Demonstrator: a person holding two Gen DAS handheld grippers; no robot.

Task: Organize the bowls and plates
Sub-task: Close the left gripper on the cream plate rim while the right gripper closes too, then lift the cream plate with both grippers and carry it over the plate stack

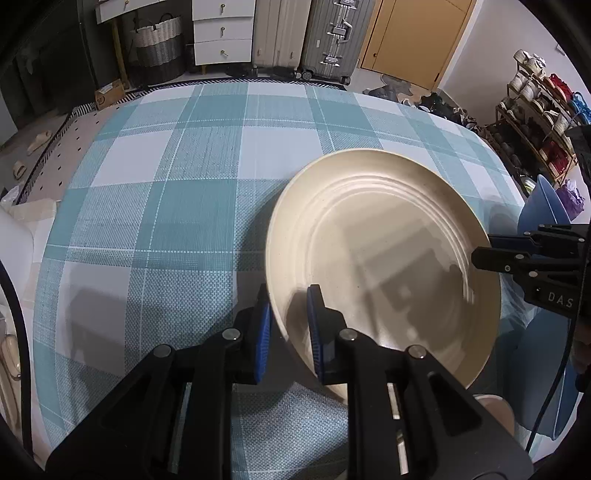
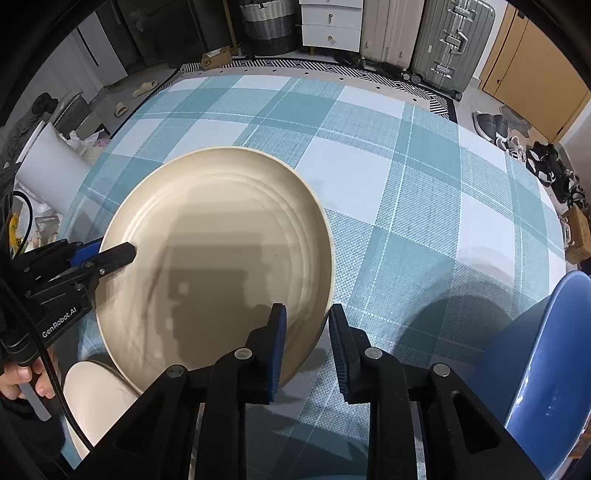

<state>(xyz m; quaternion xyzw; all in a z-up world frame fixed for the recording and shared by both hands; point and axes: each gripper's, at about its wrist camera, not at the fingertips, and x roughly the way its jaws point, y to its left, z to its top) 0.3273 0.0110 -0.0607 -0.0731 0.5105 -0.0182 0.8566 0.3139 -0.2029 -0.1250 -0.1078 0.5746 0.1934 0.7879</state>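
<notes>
Cream plate [image 1: 384, 236] [image 2: 221, 206] above the worktop [image 1: 166, 221], over a blue and white checked cloth, held at two opposite edges. Seems raised a little from the cloth, with a shadow below its near edge in the right wrist view.

Left gripper [image 1: 289, 291] at the left edge of the plate. Jaws pinching the rim: one blue pad on the inner face, the other on the outer side. Same gripper seen from the right wrist view [image 2: 118, 253], with a black finger over the rim and a blue pad under it. Part of a hand [image 2: 22, 384] around its handle, low at the left border.

Right gripper [image 2: 306, 308] at the opposite edge. Jaws narrow, closed on the rim: left pad on the inner face of the plate, right pad just outside the edge. From the left wrist view [image 1: 482, 251], one black finger over the rim and blue behind it.

Pink bowl [image 2: 99, 387] [image 1: 495, 410] partly hidden under the near edge of the plate; not clear if touching. Blue bowl [image 2: 546, 350] on the cloth at the right, well apart from the plate.

Behind the worktop, on the floor: two suitcases [image 1: 306, 37], white drawers [image 1: 223, 29], a woven basket [image 1: 159, 40], and a shoe rack [image 1: 539, 122] at the right wall.
</notes>
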